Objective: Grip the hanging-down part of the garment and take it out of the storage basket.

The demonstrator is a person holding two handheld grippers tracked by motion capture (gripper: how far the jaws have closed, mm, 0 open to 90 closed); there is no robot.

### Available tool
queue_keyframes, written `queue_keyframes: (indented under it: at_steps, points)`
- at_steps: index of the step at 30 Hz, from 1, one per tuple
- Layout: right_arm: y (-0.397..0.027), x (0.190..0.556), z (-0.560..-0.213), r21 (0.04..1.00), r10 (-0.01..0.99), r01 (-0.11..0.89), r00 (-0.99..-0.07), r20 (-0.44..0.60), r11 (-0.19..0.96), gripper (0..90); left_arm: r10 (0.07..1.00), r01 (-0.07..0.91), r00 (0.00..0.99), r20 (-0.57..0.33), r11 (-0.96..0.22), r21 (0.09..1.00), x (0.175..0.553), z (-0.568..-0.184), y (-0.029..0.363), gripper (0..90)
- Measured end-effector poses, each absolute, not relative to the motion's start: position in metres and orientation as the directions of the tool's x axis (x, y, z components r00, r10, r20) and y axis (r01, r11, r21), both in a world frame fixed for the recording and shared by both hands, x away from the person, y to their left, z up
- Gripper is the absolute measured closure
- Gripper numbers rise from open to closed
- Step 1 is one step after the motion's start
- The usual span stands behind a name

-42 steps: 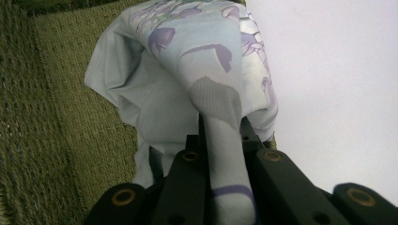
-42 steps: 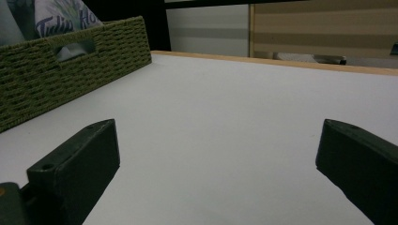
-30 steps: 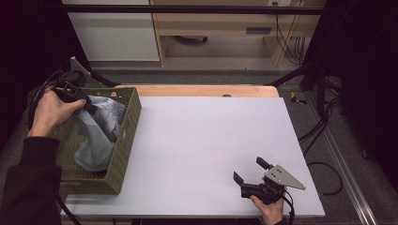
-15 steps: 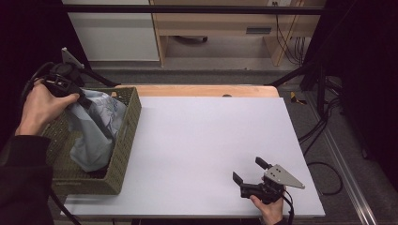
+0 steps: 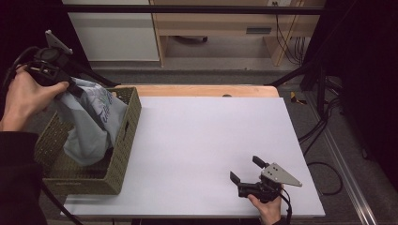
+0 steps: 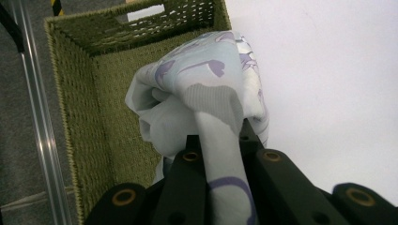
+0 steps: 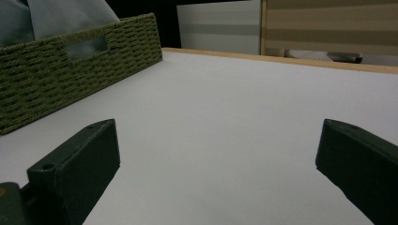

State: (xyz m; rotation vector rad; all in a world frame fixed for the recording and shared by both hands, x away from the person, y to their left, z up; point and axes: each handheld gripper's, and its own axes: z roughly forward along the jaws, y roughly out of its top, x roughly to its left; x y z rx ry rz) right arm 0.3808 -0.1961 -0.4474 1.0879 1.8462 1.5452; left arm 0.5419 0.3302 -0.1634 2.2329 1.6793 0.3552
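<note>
Garment: light, limp printed cloth, hanging half inside the woven basket at far left. Left gripper clamps a bunched fold; right gripper rests spread, empty. Grip gathered folds, since single layers likely slip.

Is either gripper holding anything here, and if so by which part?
The left gripper is shut on a bunched fold at the top of the pale blue printed cloth, which hangs into the green woven basket. The right gripper is open, holding nothing.

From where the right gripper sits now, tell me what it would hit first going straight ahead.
Probably nothing nearby: the right gripper, jaws open, points across the bare white table. The green basket sits off to one side; depth is hard to judge.
</note>
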Motion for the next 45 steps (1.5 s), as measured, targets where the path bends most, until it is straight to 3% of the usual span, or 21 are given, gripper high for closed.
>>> queue_keyframes:
  at_steps: [11, 37, 45]
  points:
    - [-0.177, 0.392, -0.434, 0.971, 0.79, 0.233, -0.604, 0.106, 0.049, 0.3, 0.962, 0.87, 0.272, 0.016, -0.253, 0.424, 0.535, -0.14, 0.329, 85.4]
    - [-0.038, 0.444, -0.391, 0.98, 0.62, 0.194, -0.775, 0.12, 0.053, 1.8, 0.958, 0.875, 0.285, 0.018, -0.267, 0.405, 0.537, -0.135, 0.328, 85.1]
    - [-0.015, 0.456, -0.389, 0.977, 0.59, 0.209, -0.793, 0.15, 0.032, 2.6, 0.959, 0.877, 0.285, 0.016, -0.267, 0.4, 0.538, -0.139, 0.329, 85.1]
